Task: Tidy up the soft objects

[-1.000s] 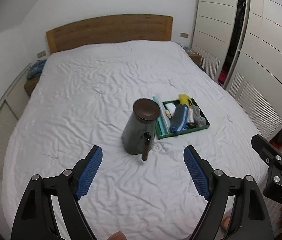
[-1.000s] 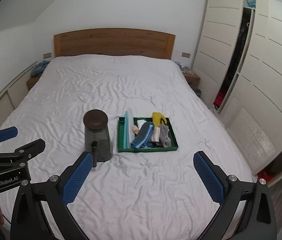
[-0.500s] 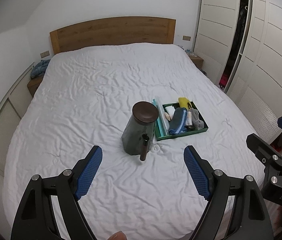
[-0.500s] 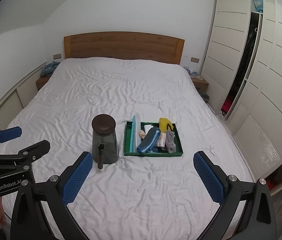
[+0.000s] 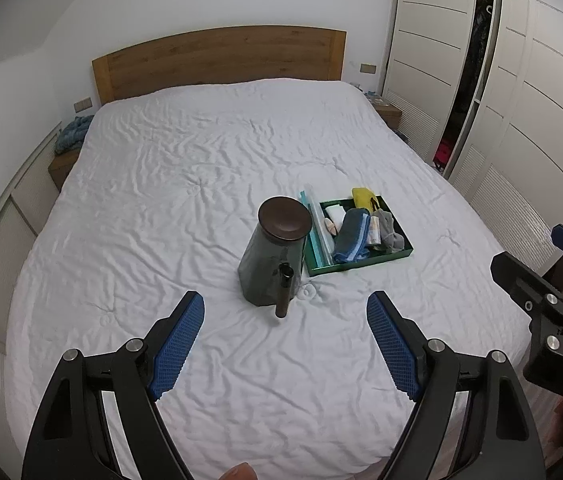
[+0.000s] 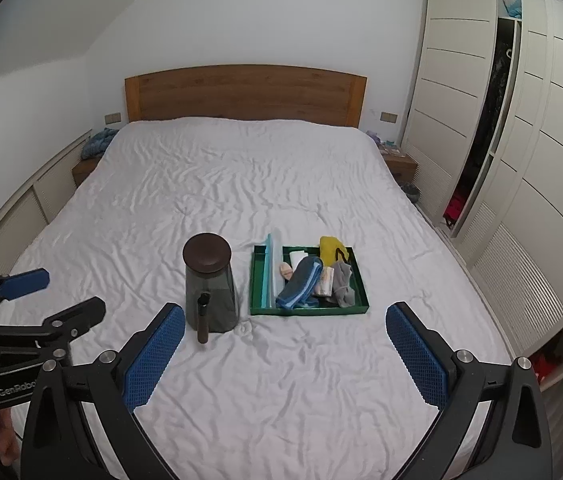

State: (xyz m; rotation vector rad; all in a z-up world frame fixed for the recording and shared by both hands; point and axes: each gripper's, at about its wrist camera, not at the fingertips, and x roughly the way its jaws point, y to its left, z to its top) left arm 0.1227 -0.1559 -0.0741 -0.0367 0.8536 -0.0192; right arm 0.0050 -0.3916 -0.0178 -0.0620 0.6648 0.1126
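Nearest are the two tools. The left gripper (image 5: 285, 340) has its jaws spread wide w/ nothing between them, and the right gripper (image 6: 285, 354) is the same: wide apart, empty. Both hang above the near part of the bed (image 6: 241, 184), well short of the objects. Probably this is a neutral pose, far enough to see everything before or after a reach; which one, a single moment cannot say.

Next, approx. mid-bed, stands a dark jar (image 6: 211, 284) w/ a round brown lid, upright, and a dark tube (image 6: 202, 318) leans or stands at its front. A small white bit (image 6: 246, 329) lies on the sheet just beside the jar base; too small to identify.

Just right of the jar is the green tray (image 6: 309, 311). The soft things are in it: a blue towel (image 6: 299, 284) rolled diagonally, a grey sock (image 6: 343, 284) at the right side, a yellow item (image 6: 331, 249) at the far corner, some white cloth (image 6: 296, 258) behind the towel. A pale flat sheet (image 6: 272, 270) stands along the tray's left wall. The items lie loosely and overlap, so this may be a pile waiting for sorting or things already gathered in the tray; both fit.

Far: the headboard (image 6: 245, 94), and the wardrobe (image 6: 493, 120) at right, partly open.
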